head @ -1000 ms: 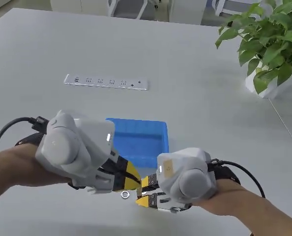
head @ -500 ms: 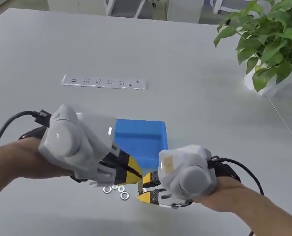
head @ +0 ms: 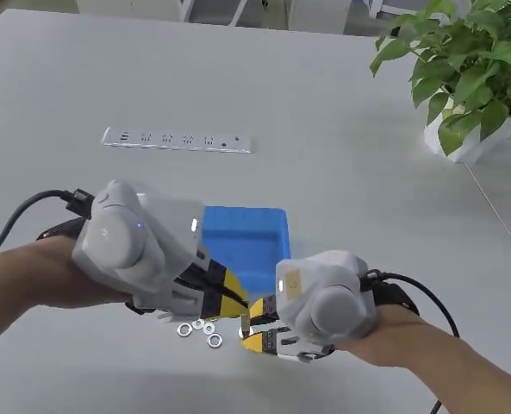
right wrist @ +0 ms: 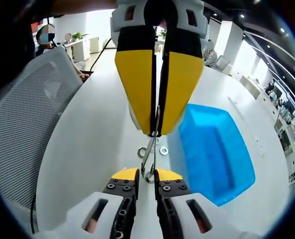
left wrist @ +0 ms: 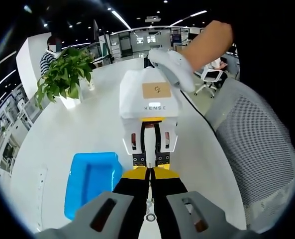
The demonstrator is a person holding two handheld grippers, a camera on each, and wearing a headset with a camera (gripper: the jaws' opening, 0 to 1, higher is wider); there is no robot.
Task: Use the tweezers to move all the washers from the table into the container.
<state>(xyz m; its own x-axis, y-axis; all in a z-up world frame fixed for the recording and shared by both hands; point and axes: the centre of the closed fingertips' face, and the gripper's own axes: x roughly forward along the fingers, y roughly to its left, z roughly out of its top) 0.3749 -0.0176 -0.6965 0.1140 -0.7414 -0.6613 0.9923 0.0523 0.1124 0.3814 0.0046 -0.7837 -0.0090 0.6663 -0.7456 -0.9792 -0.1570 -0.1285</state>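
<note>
The left gripper (head: 235,308) and right gripper (head: 252,333) meet tip to tip, so each bars the other's way straight ahead, and the tweezers (right wrist: 150,147) bridge the narrow gap between them. On their far side, just beside the tips, the blue container (head: 242,246) raises its walls; its top is open. Washers (head: 198,326) lie under the left gripper. Beyond the container the tabletop (head: 341,172) runs bare to a power strip (head: 177,140). A potted plant (head: 462,78) stands well beyond the right gripper. A mesh chair (right wrist: 23,114) stands on the person's side of both grippers.
</note>
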